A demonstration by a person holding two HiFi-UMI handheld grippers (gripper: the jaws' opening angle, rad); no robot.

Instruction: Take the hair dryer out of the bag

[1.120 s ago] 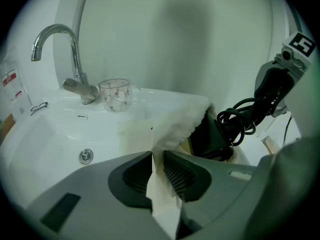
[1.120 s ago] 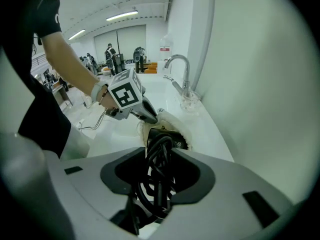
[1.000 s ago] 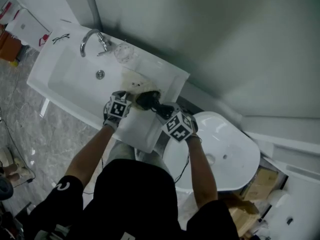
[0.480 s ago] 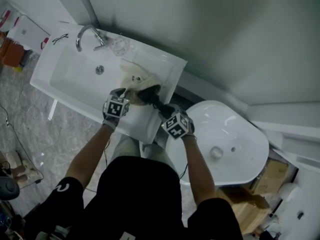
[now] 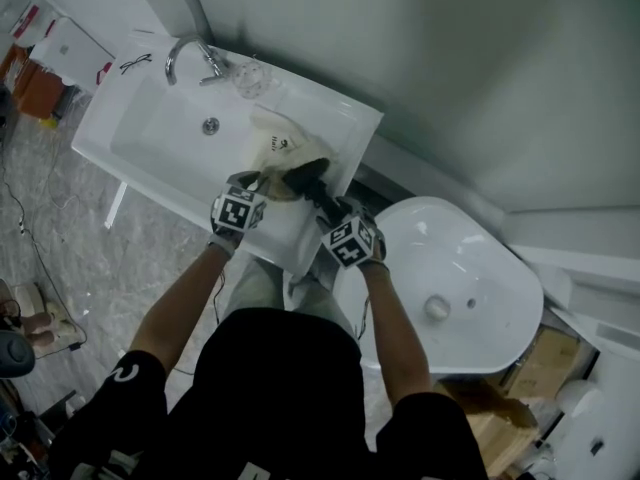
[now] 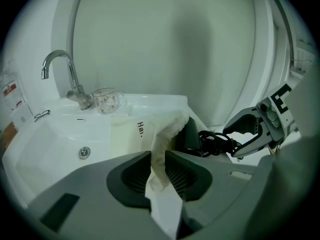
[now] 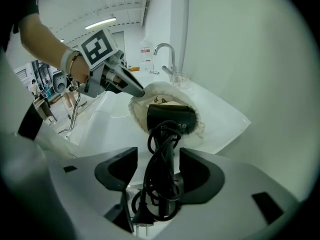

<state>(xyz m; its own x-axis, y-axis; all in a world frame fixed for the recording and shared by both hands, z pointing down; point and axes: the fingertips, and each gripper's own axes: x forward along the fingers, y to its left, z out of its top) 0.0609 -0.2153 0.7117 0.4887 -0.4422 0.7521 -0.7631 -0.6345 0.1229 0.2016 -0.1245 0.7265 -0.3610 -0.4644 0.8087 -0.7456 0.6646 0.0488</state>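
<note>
- left hand-held gripper point(image 6: 157, 160): clamped on bag point(image 6: 167, 129) rim
- right hand-held gripper point(image 7: 159, 167): jaws just opened wide; hair dryer point(image 7: 170, 118) handle between them, ungripped

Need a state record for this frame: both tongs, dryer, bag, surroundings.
left tongs: shut on the bag's rim
right tongs: open, jaws have just been opening; the dryer's handle and its cord lie between them, pads clear
hair dryer: black, head inside the bag mouth, handle pointing out toward the right tongs
bag: cream cloth, lying on the sink counter, right of the basin in the head view
background: faucet and glass cup at the back of the sink
</note>
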